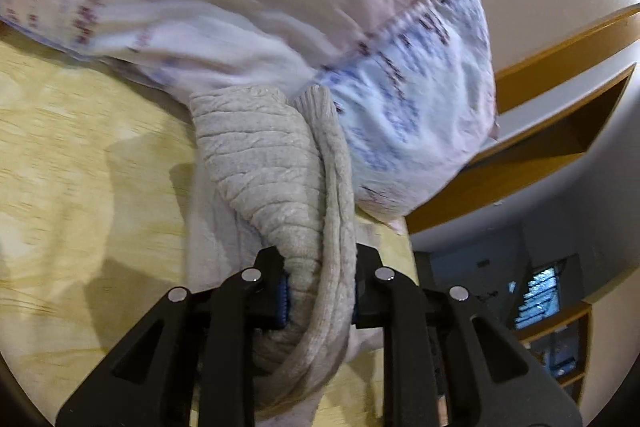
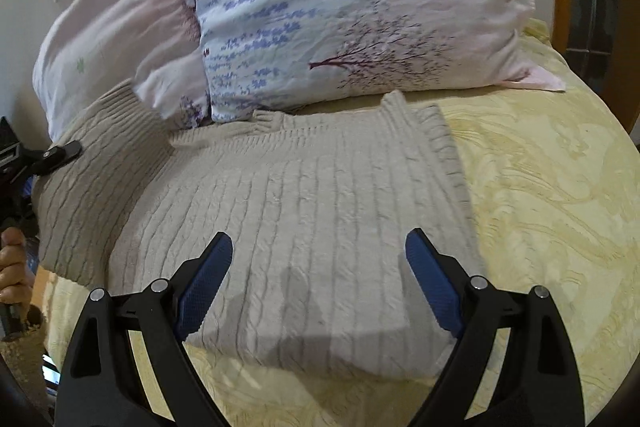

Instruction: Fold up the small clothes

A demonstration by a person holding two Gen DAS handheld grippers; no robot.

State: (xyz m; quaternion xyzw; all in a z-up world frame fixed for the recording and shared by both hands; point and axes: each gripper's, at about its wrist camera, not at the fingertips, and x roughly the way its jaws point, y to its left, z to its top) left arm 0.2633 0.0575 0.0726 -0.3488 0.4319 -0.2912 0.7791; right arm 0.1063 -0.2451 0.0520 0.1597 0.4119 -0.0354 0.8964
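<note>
A beige cable-knit sweater (image 2: 304, 211) lies on the yellow bedspread (image 2: 552, 195), its body flat and its right side folded over. My left gripper (image 1: 320, 291) is shut on a bunched part of the sweater (image 1: 272, 167) and lifts it at the sweater's left side; its black fingertip (image 2: 60, 151) also shows in the right wrist view. My right gripper (image 2: 318, 247) is open and empty, hovering just above the near part of the sweater.
Two floral pillows (image 2: 352, 7) lie right behind the sweater, touching its far edge; they also show in the left wrist view (image 1: 420, 99). A wooden headboard or frame (image 1: 560, 47) stands to the right. The bed edge drops off at the left.
</note>
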